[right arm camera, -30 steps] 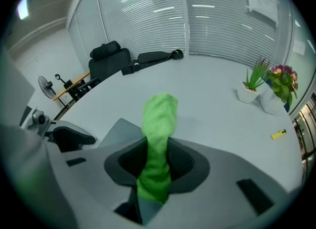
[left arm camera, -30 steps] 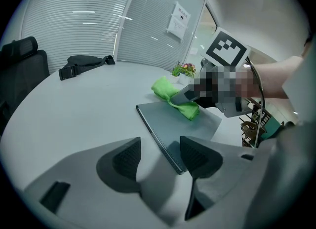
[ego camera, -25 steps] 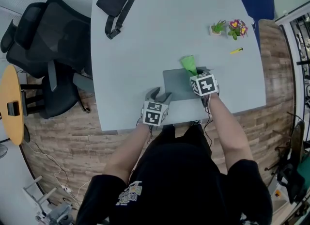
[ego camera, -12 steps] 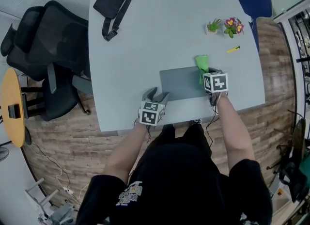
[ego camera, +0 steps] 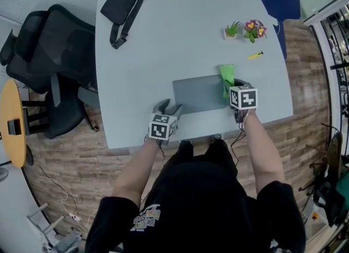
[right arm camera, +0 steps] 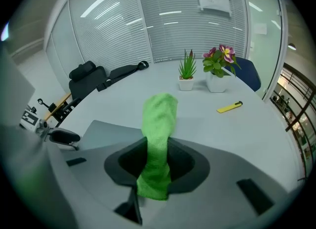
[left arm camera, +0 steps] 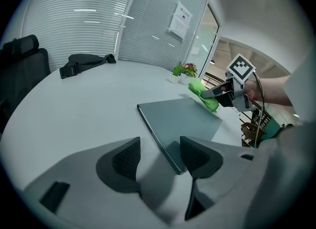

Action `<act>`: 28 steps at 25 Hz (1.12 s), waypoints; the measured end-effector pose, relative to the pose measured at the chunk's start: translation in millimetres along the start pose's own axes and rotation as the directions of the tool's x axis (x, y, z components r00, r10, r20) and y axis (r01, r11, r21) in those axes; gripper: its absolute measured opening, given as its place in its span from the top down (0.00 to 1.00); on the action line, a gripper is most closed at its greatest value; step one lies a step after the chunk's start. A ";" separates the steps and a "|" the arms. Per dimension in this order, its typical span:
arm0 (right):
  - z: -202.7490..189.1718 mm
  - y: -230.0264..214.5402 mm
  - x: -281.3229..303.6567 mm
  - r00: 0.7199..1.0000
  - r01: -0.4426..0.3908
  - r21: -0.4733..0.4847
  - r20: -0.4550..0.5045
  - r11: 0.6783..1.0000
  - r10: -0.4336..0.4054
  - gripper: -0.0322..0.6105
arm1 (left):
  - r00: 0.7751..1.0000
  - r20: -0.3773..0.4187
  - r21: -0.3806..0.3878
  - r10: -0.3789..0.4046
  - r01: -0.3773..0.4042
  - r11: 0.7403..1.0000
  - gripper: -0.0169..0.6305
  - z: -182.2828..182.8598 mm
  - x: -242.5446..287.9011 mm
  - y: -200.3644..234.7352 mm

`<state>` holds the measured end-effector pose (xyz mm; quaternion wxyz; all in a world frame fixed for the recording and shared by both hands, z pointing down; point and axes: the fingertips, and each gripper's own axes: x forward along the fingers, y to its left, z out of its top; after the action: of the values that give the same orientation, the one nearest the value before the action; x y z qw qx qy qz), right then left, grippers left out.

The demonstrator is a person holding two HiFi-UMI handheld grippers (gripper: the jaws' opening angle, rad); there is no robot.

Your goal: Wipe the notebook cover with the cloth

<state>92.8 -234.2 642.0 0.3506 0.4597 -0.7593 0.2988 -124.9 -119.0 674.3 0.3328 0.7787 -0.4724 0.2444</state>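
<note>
A grey notebook (ego camera: 199, 94) lies flat near the table's front edge. The green cloth (ego camera: 226, 77) hangs over the notebook's right edge, and my right gripper (ego camera: 233, 86) is shut on it. In the right gripper view the cloth (right arm camera: 158, 139) stands up between the jaws of that gripper (right arm camera: 157, 166), with the notebook (right arm camera: 106, 134) to its left. My left gripper (ego camera: 168, 107) is open at the notebook's front left corner. In the left gripper view the near corner of the notebook (left arm camera: 182, 119) lies between the spread jaws of this gripper (left arm camera: 160, 156), and the cloth (left arm camera: 205, 97) shows at its far edge.
Two small potted plants (ego camera: 232, 30) (ego camera: 253, 29) and a yellow pen-like item (ego camera: 255, 55) sit at the back right of the grey table (ego camera: 163, 44). A black bag (ego camera: 122, 4) lies at the back left. Black office chairs (ego camera: 52, 66) stand left of the table, a blue chair (ego camera: 278, 1) stands far right.
My right gripper has slid the cloth rightward across the notebook cover to its right edge. The left gripper has stayed at the front left corner.
</note>
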 end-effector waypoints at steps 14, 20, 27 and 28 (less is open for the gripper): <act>81.0 34.5 -97.6 0.918 -0.223 -0.170 0.295 0.960 0.266 0.78 | 0.939 0.298 -0.078 0.173 -0.157 0.985 0.59 96.7 -80.9 -21.4; 113.9 43.7 -151.5 0.830 -0.306 -0.269 0.394 0.913 0.395 0.78 | 0.859 0.446 -0.097 0.251 -0.232 0.968 0.66 140.3 -129.3 -59.3; 131.1 45.9 -221.0 0.710 -0.384 -0.374 0.465 0.844 0.529 0.78 | 0.744 0.565 -0.132 0.356 -0.345 0.929 0.92 170.6 -185.8 -111.8; 131.3 46.2 -230.1 0.693 -0.393 -0.392 0.468 0.832 0.548 0.78 | 0.727 0.579 -0.135 0.368 -0.359 0.923 0.95 172.6 -192.9 -121.3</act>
<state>93.3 -205.3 374.7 0.0793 0.2641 -0.9527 0.1275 -88.3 -97.5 391.6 0.1190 0.7055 -0.6972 0.0450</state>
